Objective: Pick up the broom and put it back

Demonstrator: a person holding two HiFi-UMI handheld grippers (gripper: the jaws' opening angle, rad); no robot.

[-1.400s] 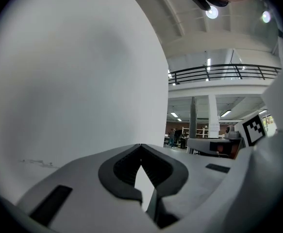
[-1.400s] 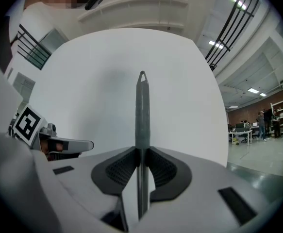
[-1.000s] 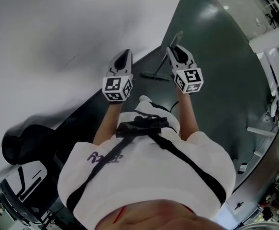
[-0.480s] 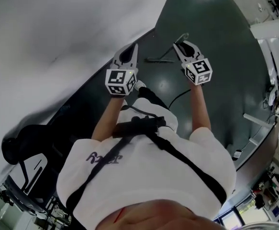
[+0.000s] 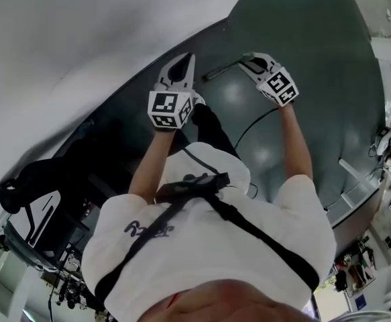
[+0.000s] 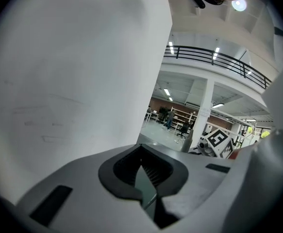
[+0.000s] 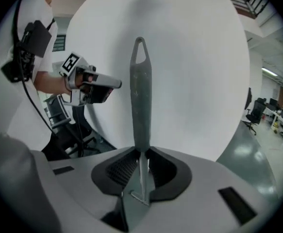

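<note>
Gripping the broom (image 7: 141, 96) by its grey handle: the right gripper (image 7: 141, 152) has its jaws partly closed, pads pressing on the shaft just below the end with the hang loop. The loop end sticks out past the jaws toward the white wall (image 5: 81, 32). A thinner metal length of shaft runs back between the jaws. Broom head not in view.

Head view: both arms are out in front of the body, nearly straight, forearms bare below white sleeves. The right arm (image 5: 294, 146) reaches over the dark floor (image 5: 316, 39). Its gripper is turned inward toward the other one, so the handle lies slantwise above the floor, near the foot of the wall.

The left arm (image 5: 148, 163) reaches toward the wall. The left gripper (image 5: 185, 69) points at the wall's foot, its marker cube facing back at the head camera. Its jaw tips are together, with nothing between them.

The grippers are side by side and apart. The left one is clear of the broom.
</note>
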